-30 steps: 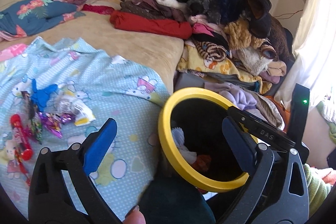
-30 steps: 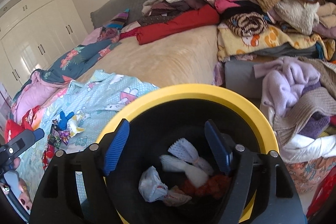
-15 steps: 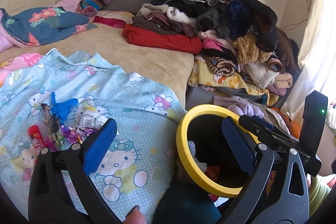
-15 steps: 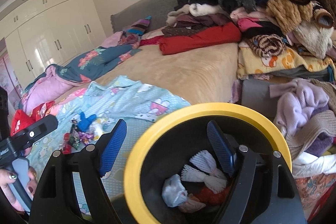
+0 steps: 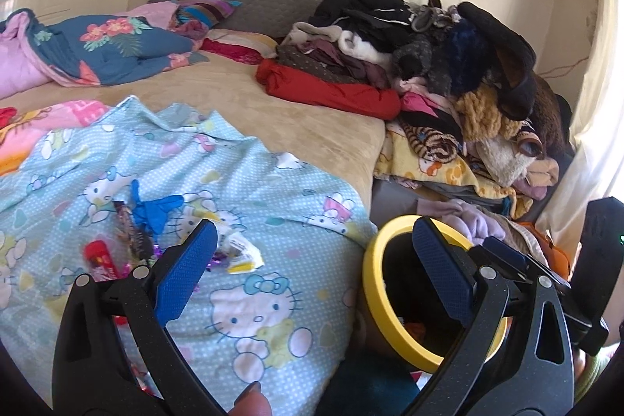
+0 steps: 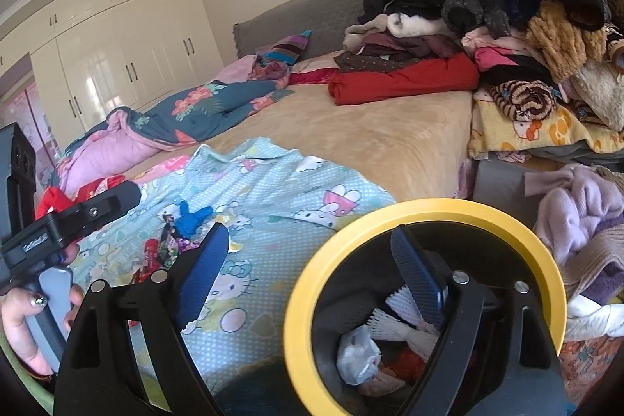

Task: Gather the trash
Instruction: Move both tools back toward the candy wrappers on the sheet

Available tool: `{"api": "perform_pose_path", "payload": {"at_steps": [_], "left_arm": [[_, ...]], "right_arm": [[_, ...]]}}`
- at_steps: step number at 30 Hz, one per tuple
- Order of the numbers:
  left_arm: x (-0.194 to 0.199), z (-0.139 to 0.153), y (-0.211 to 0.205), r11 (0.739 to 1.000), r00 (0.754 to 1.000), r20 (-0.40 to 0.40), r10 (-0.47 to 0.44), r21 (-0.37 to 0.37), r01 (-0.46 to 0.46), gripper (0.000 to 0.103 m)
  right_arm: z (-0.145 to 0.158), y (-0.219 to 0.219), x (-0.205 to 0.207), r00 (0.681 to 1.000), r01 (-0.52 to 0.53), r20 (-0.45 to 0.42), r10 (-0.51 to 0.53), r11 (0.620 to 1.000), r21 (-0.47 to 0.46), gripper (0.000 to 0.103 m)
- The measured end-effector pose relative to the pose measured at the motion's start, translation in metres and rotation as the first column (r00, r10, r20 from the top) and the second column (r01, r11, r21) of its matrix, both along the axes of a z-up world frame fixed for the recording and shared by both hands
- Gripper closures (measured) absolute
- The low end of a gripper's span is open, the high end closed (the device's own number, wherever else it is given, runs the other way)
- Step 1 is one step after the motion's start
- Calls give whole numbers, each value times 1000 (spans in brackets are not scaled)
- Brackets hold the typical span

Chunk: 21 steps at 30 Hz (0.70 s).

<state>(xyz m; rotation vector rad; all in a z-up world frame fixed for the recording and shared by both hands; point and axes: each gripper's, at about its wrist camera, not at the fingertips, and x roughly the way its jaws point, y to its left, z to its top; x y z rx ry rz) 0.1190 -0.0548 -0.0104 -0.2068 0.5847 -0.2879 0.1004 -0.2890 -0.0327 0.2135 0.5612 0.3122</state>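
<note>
- Right gripper: jaws just been opening, now standing wide, nothing between the pads; backing up off the bin's mouth compared with a second ago.
- Left gripper: gaping wide, gripping nothing.
- Yellow-rimmed bin: sitting beside the bed's edge, showing smaller and further right than before; white netting and crumpled wrappers lying inside.
- Remaining trash: lying scattered on the cartoon-cat sheet, near a blue glove and red tube.
</note>
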Motion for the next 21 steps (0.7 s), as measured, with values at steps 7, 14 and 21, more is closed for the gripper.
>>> {"api": "perform_pose_path", "payload": {"at_steps": [7,14,21], "left_arm": [[2,0,21,999,999,1,44,-16,-44,11],[4,0,41,996,996,1,88,-32,-88,11],[6,1,60,990,991,0,130,-46,-130,11]], "right_arm": [[2,18,1,999,-39,0,39,999,-4,20],[3,41,2,996,-84,6,84,996,-18,20],[4,63,6,992,-125,5,125,992,-25,20]]}}
